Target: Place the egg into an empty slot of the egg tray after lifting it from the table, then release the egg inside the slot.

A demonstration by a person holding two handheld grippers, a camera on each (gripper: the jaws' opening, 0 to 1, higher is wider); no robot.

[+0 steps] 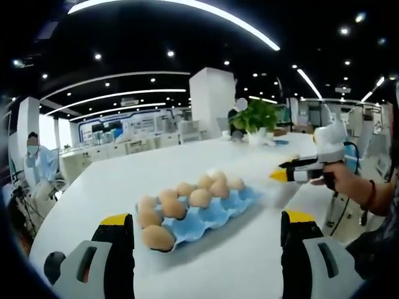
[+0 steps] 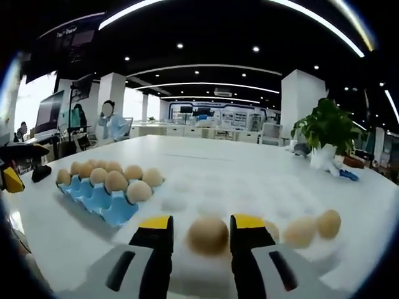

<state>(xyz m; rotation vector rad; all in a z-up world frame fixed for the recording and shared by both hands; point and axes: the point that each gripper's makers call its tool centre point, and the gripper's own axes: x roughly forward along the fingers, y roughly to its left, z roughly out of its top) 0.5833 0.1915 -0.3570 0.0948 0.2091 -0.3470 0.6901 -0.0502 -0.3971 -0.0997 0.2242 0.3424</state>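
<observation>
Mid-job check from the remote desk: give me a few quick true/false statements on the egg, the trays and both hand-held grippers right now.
1. An egg sits between the right hand-held gripper jaws. True.
2. The blue egg tray is empty. False: many eggs fill it.
3. The left hand-held gripper is shut on an egg. False: its jaws stand wide apart, holding nothing.
4. A white egg tray lies on the table ahead of the right hand-held gripper. True.
5. The white egg tray's right side has no eggs. False: two eggs sit there.
</observation>
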